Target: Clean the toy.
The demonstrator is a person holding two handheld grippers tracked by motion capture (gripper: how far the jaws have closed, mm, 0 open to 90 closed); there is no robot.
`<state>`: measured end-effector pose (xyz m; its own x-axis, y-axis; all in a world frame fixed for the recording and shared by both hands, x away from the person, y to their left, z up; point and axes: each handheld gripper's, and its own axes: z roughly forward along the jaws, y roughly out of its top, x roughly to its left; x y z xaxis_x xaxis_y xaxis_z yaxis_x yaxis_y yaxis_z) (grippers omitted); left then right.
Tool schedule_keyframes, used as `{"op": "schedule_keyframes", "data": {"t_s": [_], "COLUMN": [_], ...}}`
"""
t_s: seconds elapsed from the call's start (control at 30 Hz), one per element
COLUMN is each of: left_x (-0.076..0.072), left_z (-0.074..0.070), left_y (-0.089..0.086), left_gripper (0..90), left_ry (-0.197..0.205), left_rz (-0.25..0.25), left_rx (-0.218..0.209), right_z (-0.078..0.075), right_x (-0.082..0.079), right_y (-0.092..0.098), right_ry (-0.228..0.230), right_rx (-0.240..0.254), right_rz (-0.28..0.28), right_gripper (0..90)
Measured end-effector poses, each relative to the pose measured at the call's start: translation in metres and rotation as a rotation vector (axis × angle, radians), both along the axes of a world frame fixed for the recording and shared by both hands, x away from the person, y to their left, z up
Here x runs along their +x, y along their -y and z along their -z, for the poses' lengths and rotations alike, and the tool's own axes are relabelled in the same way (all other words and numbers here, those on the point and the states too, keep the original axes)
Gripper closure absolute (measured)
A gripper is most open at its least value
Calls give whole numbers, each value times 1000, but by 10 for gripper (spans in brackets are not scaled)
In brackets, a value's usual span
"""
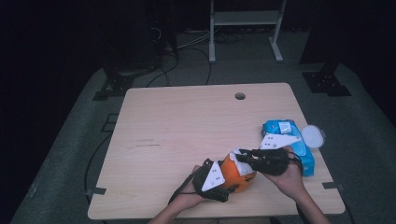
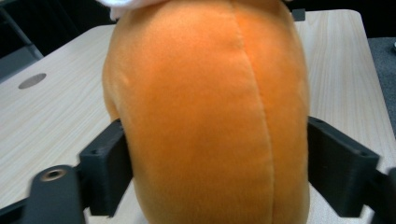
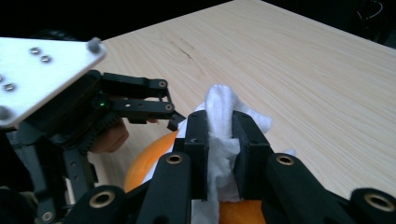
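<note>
Orange plush sits nearest the person: a rounded soft toy (image 1: 237,175) at the front edge of the pale wood surface (image 1: 187,121), clamped at its sides by the left gripper (image 1: 223,186), whose two black pads press into the fabric in the left gripper view. Its seam runs upward there, so the toy's long axis seems to stand roughly upright between the jaws. Directly above it, the right gripper (image 1: 243,156) comes in from the right and is closed on a bunched white wipe (image 3: 219,123), which rests on the toy's top. The relation that matters is this vertical stack: wipe over toy, right hand (image 1: 289,179) working, left hand (image 1: 189,198) steadying. Any stroke would likely run down over the curved flank. Behind the right gripper lie a blue wipe pack (image 1: 289,142) and a round white lid (image 1: 313,136) near the surface's right edge. The toy's face and underside are hidden, and whether the wipe touches more than the crown is hard to make out.
</note>
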<state>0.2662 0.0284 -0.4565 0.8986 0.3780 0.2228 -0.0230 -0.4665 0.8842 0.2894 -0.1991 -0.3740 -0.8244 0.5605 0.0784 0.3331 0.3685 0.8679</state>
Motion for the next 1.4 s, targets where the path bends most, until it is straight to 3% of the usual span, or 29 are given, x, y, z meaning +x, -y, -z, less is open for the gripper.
{"op": "schedule_keyframes", "data": {"t_s": [0.17,0.3,0.4,0.43,0.57,0.6,0.73,0.8,0.87,0.9,1.07,1.1,1.13,1.2,1.23,1.4], "left_x": [-1,6,8,11,15,15,13,13,14,15,20,22,22,24,24,26], "left_z": [-1,3,4,4,-4,-7,-27,-32,-31,-25,-25,-23,-23,-22,-20,-16], "left_y": [-1,-2,-2,-4,-11,-13,-21,-24,-24,-22,-24,-24,-24,-25,-26,-27], "left_gripper": [212,140,99,104,235,254,286,287,285,282,262,253,232,194,130,83], "left_ry": [31,-35,-59,-90,-122,-123,-80,-58,-68,-95,-127,-145,-145,-144,-142,-132], "left_rz": [17,10,-4,-18,-34,-35,-38,-43,-49,-59,-81,-95,-95,-105,-102,-107], "left_rx": [14,-35,-46,-58,-86,-85,-105,-85,-68,-48,-66,-86,-86,-87,-97,-119], "right_z": [6,9,2,-1,-7,-6,-4,1,10,15,13,9,9,9,12,22], "right_x": [9,11,6,3,-8,-8,-2,2,8,11,5,0,0,-4,-1,9], "right_y": [19,28,23,20,3,0,9,15,17,16,7,-1,-1,-12,-12,3], "right_ry": [5,-24,-17,-17,12,26,20,-8,-49,-64,-60,-53,-53,-2,-11,-60], "right_rx": [-27,-18,5,17,-9,-22,37,71,87,81,84,93,93,25,20,43], "right_rz": [67,85,55,26,-29,-21,22,36,46,48,35,-20,-20,-14,-6,41], "right_gripper": [768,770,773,774,773,773,773,772,772,773,774,773,773,772,771,771]}}
